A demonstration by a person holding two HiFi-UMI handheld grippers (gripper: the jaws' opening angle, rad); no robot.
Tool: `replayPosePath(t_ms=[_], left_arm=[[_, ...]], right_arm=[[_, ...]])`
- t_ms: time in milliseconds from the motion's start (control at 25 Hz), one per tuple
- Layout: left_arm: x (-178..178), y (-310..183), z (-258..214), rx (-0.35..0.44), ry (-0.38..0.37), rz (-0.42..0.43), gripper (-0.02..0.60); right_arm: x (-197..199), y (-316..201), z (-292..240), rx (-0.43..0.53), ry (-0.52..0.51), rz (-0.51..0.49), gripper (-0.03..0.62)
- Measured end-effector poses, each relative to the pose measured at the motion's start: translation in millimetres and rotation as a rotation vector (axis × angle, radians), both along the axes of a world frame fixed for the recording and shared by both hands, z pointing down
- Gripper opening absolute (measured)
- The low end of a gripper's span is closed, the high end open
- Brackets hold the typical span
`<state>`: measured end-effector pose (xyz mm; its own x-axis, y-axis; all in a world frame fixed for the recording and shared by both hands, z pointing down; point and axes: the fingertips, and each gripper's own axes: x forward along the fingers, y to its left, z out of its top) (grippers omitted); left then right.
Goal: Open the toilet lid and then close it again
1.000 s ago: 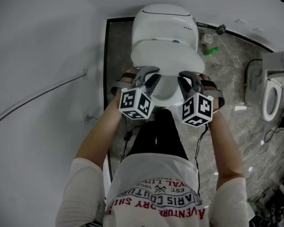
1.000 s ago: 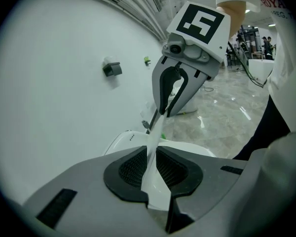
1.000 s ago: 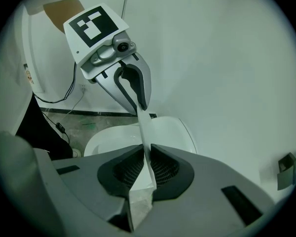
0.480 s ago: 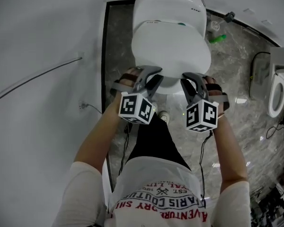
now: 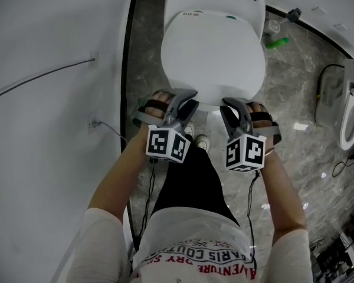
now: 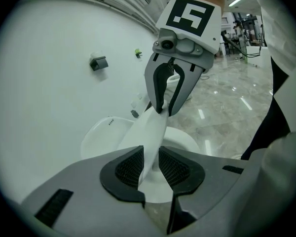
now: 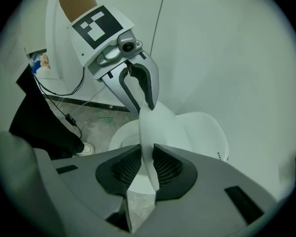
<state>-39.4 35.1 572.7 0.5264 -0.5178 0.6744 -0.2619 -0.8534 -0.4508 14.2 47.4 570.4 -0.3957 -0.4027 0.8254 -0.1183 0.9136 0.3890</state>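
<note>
The left gripper's point(image 6: 150, 154) jaws are opening, and the front rim of the one toilet lid point(image 5: 212, 58) runs between them, against one pad with a sliver of gap at the other. The right gripper's point(image 7: 147, 154) jaws are closed on the same rim a little way along. The lid lies low over the bowl, its front a little above the seat. Two marker cubes point(image 5: 167, 144) point(image 5: 245, 152) face up. A second toilet point(image 5: 351, 114) stands at the right edge, across the marbled floor point(image 5: 289, 128). One green item point(image 5: 277, 42) lies near the tank.
</note>
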Motion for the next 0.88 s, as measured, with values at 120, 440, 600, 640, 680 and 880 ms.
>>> replayPosePath(t_ms=[120, 440, 600, 640, 680, 880], left_arm=[[-0.5, 11.7, 22.7, 0.003, -0.029, -0.004, 0.100], [-0.8, 36.9, 65.2, -0.074, -0.055, -0.028, 0.116], [-0.7, 44.8, 87.9, -0.105, -0.076, -0.031, 0.124], [-0.7, 47.1, 94.2, -0.105, -0.081, -0.034, 0.126], [-0.6, 49.6, 100.5, -0.104, -0.085, -0.039, 0.126], [1.4, 58.5, 132.6, -0.151, -0.096, -0.062, 0.138]], right_arm=[[-0.8, 11.7, 22.6, -0.003, 0.013, -0.016, 0.050], [-4.7, 36.7, 64.0, -0.055, 0.023, -0.031, 0.057], [-5.6, 46.0, 87.2, -0.066, 0.047, -0.055, 0.058], [-6.0, 48.4, 93.5, -0.070, 0.046, -0.056, 0.058], [-6.2, 50.9, 99.6, -0.081, 0.039, -0.051, 0.058], [-4.9, 59.4, 129.1, -0.147, 0.021, -0.035, 0.060]])
